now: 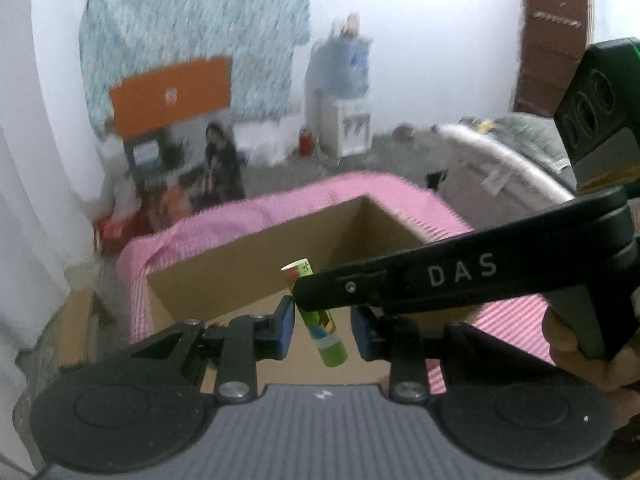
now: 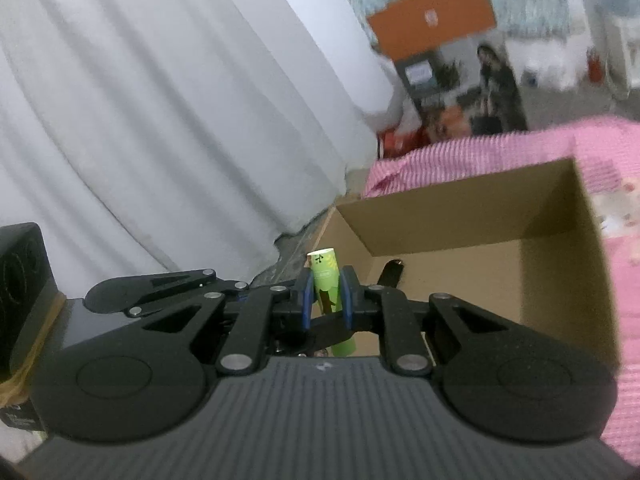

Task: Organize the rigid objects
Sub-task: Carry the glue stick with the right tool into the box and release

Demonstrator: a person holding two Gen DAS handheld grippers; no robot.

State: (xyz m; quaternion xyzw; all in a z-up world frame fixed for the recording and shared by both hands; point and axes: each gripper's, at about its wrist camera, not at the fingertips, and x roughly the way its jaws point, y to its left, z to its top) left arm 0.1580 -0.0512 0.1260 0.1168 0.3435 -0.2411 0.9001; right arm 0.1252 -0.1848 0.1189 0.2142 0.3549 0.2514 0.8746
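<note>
Right wrist view: the green tube [image 2: 329,286] is pinched at its middle by the right tool [image 2: 326,294]. It is judged light, stiff, slippery.

A small green cylindrical tube [image 2: 329,288], printed with a brown and orange pattern and a white band, is standing nearly upright in the air, leaning slightly, above an open brown cardboard box [image 2: 460,216] that is sitting on a pink striped cloth.
</note>
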